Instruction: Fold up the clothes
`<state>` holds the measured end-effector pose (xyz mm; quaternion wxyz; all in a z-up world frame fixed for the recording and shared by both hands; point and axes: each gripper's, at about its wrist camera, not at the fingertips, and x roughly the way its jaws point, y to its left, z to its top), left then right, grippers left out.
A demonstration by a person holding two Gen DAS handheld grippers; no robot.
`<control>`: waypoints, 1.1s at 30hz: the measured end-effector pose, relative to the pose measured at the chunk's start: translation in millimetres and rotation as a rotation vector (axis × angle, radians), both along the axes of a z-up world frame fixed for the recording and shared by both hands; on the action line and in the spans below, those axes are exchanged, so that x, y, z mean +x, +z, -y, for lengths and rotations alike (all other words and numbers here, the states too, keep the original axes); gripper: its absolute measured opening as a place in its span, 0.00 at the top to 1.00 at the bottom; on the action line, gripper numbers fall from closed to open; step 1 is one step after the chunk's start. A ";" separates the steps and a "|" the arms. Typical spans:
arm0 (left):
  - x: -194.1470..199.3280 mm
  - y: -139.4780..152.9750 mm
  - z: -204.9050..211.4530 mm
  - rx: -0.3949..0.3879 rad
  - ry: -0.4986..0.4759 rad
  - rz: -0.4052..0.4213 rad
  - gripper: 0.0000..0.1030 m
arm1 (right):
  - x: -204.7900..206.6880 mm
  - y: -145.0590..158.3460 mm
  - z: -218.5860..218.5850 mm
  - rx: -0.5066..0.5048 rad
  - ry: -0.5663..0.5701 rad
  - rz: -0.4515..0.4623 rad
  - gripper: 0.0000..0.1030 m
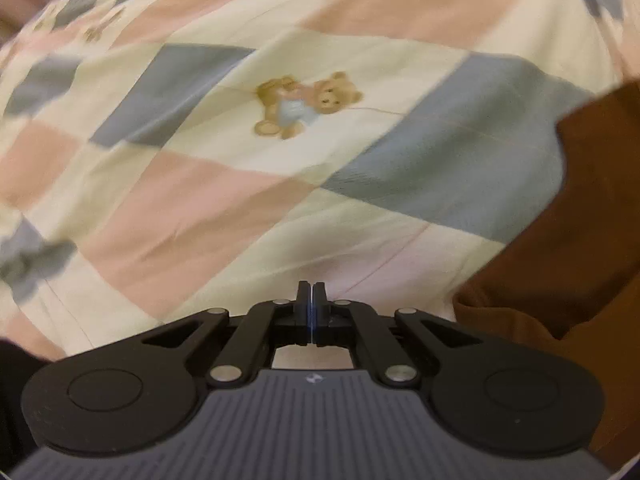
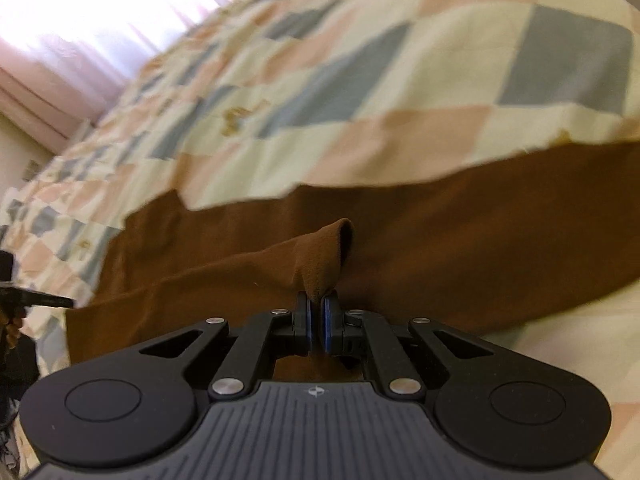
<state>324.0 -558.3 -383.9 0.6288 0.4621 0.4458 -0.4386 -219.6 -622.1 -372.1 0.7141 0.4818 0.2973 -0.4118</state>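
Bed cover (image 2: 420, 92): patchwork quilt of cream, pink and grey-blue squares, spread wide and lightly creased.
Print: teddy bear (image 1: 308, 104) on a cream square.
Window (image 2: 100, 4): beyond the bed's far edge, sheer pale curtain, blown-out daylight.
Wall (image 2: 16, 148): cream, at the left.

I count one brown garment (image 2: 440, 248), one patchwork quilt (image 1: 248, 208) under it with one teddy bear print (image 1: 308, 104) plain to see, and my two grippers, left (image 1: 311, 292) and right (image 2: 316, 304).
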 end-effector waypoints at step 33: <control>-23.3 44.0 -75.0 -0.300 0.273 -0.413 0.97 | -5.8 -1.8 -5.4 0.031 -0.027 -0.076 0.94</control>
